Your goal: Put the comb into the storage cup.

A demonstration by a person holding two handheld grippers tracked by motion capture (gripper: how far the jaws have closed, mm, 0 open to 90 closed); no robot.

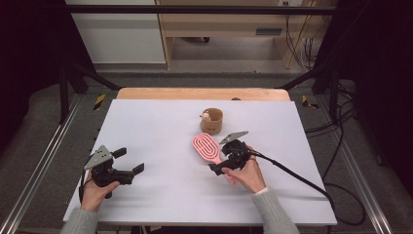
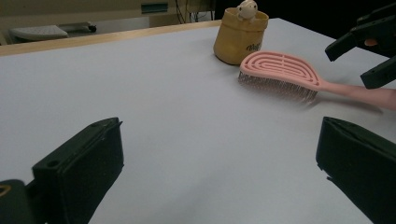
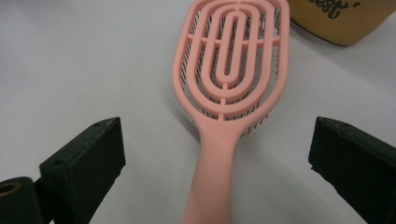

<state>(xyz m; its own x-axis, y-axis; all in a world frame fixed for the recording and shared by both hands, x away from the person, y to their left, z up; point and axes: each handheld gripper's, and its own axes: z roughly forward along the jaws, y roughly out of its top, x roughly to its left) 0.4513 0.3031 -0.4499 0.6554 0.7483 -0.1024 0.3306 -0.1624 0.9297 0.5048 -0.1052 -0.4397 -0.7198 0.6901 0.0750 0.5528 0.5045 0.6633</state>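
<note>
Our right gripper point(image 3: 217, 172) sits wide open astride the pink hairbrush point(image 3: 229, 88) handle; left gripper point(image 2: 219, 172) wide open, well apart.

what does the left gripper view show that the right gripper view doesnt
Left gripper view: the whole yellow-brown pouch with a small pale figure poking out of its top, the wooden table edge behind, the brush bristles from the side, and the right gripper open around the handle.

Right gripper view: the pink hairbrush from above, bristles down, its looped back and handle running between the open jaws.

Both: the brush, the pouch and the white table top.
</note>
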